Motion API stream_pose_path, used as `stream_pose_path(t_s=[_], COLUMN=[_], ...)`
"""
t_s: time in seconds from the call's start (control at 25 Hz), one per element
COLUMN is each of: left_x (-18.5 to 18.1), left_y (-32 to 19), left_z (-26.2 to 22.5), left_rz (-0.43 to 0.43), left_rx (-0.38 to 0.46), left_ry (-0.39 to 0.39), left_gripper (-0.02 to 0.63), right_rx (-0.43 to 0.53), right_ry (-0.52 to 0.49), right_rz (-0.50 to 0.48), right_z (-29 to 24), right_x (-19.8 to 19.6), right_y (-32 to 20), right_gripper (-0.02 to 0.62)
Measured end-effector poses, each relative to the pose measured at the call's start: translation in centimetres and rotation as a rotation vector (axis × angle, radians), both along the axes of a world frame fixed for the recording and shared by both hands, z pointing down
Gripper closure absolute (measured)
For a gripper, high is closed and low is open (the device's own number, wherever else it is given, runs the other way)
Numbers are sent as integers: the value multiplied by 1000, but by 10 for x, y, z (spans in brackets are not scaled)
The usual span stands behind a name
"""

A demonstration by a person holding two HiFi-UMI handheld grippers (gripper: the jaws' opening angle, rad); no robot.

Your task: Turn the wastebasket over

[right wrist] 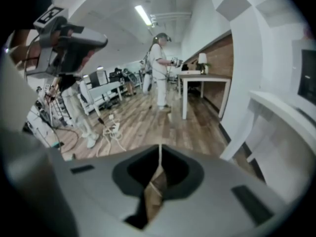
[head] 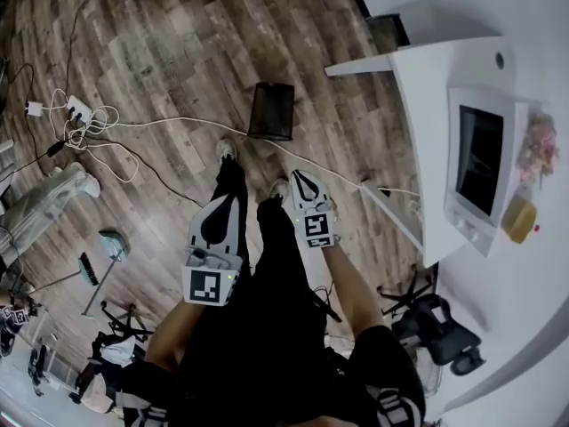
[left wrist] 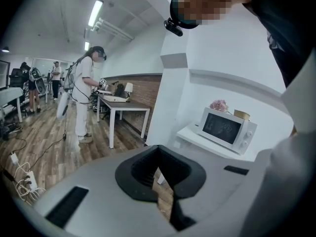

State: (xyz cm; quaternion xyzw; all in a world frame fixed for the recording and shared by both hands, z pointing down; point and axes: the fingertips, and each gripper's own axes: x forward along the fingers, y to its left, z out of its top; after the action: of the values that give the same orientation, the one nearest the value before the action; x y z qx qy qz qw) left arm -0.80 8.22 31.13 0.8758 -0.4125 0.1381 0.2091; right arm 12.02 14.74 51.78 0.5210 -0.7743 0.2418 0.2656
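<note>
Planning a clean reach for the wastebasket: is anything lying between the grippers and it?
Only a white cable on the floor, running close past the near side of the wastebasket. Nothing else visible is in the way.

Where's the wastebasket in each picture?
Head view: the wastebasket is on the wood floor, upper middle, ahead of the person's feet.
Left gripper view: not in it.
Right gripper view: not in it.
Shared landmark: the white cables on the floor. They are at the left in the head view, at the lower left in the left gripper view, and left of centre in the right gripper view.
</note>
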Motion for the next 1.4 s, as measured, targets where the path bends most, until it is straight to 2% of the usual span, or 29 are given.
stream_pose_path(t_s=[0.12, 0.16, 0.2, 0.56, 0.76, 0.92, 1.16, 1.4], left_x=[-2, -3, -5, -21, -32, -40, -53, -59], left_y=[-10, -12, -15, -32, -41, -43, -41, -43], left_z=[28, 38, 48, 134, 178, 207, 240, 250], left_rz=[-9, -12, -13, -51, -80, -90, -113, -123], left_rx=[-39, -52, -62, -88, -93, -89, -103, -116], left_ry=[-8, -10, -11, -10, -3, -3, -7, 1], left_gripper=[574, 574, 574, 574, 574, 574, 574, 574], right_rx=[-77, -103, -129, -272, -364, -430, -455, -461], right_ry=[32, 55, 82, 301, 468, 559, 619, 661], right_rz=[-38, -56, -71, -198, -295, -358, -331, -275], right_z=[53, 71, 90, 267, 363, 427, 483, 503], right_x=[-8, -10, -12, -18, -11, -3, 5, 5], right_y=[-4, -6, -7, 1, 18, 38, 41, 23], right_gripper=[543, 479, 458, 440, 425, 408, 377, 379])
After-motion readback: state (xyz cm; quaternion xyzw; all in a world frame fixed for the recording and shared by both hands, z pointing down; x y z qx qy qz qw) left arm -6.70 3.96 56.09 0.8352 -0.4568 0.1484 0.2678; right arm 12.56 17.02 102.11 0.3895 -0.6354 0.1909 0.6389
